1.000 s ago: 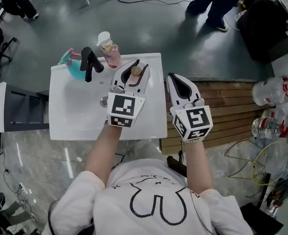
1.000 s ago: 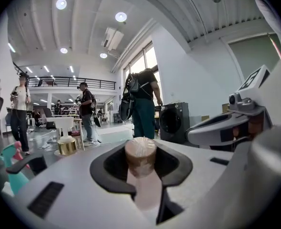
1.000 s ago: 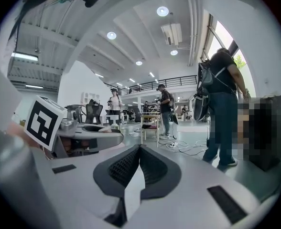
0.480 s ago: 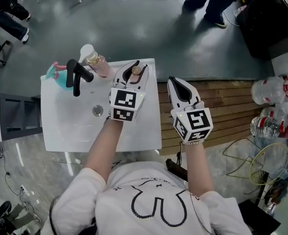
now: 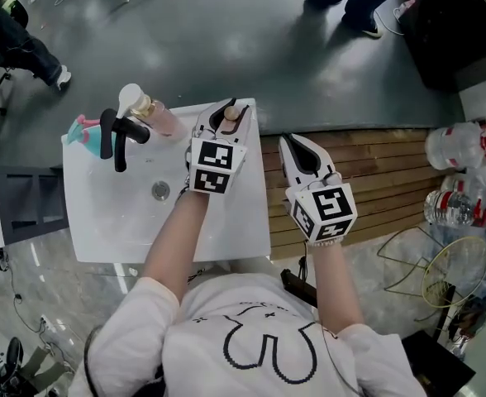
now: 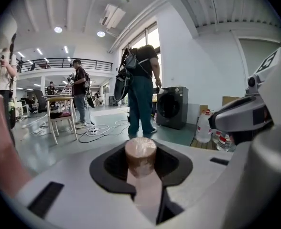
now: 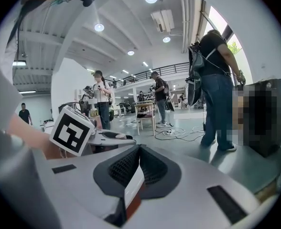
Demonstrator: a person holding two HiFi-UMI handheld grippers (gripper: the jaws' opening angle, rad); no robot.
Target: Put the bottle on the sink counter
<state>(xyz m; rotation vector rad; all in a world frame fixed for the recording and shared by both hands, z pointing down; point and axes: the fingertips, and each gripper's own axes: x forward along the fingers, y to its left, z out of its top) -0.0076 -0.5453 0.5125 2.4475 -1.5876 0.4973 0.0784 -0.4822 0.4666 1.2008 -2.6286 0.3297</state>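
Note:
A small pale bottle with a brown round cap (image 5: pixel 229 117) (image 6: pixel 140 152) sits between the jaws of my left gripper (image 5: pixel 230 114) (image 6: pixel 141 180), which is shut on it. It hangs over the far right corner of the white sink counter (image 5: pixel 235 213). My right gripper (image 5: pixel 297 145) (image 7: pixel 133 178) is to the right of the sink, over the wooden slats, its jaws shut and holding nothing. A black faucet (image 5: pixel 117 135) stands at the sink's far left.
A pink pump bottle (image 5: pixel 144 110) and a teal thing (image 5: pixel 76 130) stand by the faucet. Wooden slats (image 5: pixel 392 180) lie right of the sink, with big water bottles (image 5: pixel 462 151) and a yellow wire frame (image 5: pixel 454 275) beyond. A person (image 6: pixel 143 87) stands on the grey floor ahead.
My left gripper has carried the bottle forward and down toward the sink's far right corner. The right gripper has sunk a little beside it. Both pairs of jaws are unchanged.

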